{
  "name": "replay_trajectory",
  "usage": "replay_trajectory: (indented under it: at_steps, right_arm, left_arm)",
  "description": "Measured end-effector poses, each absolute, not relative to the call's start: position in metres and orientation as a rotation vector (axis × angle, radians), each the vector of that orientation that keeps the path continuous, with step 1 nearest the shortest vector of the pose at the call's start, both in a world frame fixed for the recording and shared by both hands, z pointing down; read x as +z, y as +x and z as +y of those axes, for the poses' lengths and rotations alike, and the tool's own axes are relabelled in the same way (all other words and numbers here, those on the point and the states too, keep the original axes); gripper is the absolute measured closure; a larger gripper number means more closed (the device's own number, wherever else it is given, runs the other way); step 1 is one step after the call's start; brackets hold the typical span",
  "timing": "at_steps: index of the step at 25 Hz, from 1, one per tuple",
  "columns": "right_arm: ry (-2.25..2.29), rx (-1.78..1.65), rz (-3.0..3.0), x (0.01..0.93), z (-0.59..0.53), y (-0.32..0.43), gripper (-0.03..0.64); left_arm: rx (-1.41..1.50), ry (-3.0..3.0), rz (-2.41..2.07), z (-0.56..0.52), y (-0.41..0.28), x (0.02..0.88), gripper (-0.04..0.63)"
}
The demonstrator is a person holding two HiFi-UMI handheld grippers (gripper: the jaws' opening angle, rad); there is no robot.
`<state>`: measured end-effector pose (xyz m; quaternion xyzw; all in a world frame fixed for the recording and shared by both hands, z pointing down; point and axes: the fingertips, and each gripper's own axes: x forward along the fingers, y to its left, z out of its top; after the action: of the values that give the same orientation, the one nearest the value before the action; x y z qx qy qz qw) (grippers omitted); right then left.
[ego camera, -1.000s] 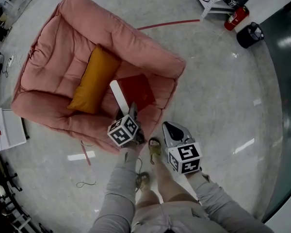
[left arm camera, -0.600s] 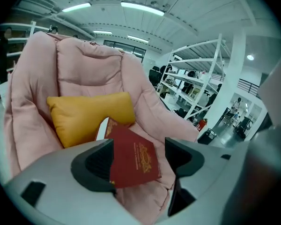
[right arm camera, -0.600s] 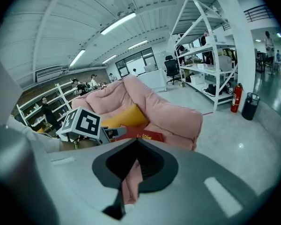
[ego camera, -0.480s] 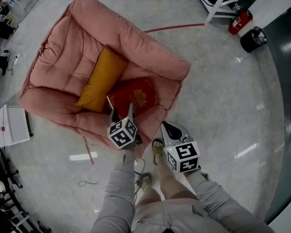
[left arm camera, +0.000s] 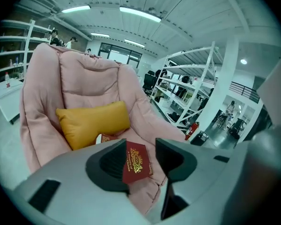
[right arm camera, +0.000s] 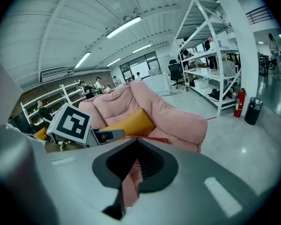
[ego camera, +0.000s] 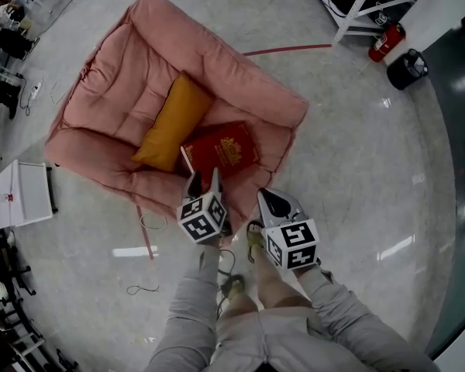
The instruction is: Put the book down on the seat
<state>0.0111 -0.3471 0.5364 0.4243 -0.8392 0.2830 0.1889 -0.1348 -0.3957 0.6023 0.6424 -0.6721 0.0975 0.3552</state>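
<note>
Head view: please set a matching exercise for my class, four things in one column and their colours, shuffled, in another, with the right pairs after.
Things:
1 book
2 cushion
3 armchair
4 bin

Colours:
A pink
B black
C mustard yellow
D dark red with gold print

Pairs: 1-D, 2-C, 3-A, 4-B

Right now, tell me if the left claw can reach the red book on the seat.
Probably yes: the left claw, jaws apart and empty but just now closing, points at the book lying on the seat, with nothing in between.
</note>
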Motion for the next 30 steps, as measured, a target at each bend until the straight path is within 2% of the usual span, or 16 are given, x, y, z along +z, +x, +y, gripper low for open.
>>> replay_trajectory:
  at_steps: [3, 5, 30]
  right_arm:
    - [1.2, 0.788, -2.367, 0.529, -0.342, 0.01, 0.617]
    - [1.203, 0.783, -2.37, 0.525, -0.339, 0.009, 0.617]
    - [1.133, 0.648, -2.413, 0.489, -0.294, 0.002, 0.618]
  left_arm:
    - [0.255, 1.674, -1.773, -0.384, -0.136, 0.584, 0.548]
    - [0.27, 1.696, -1.775, -0.376, -0.135, 0.573, 0.588]
    - [0.307, 1.782, -1.71, -0.294, -0.138, 0.509, 0.591]
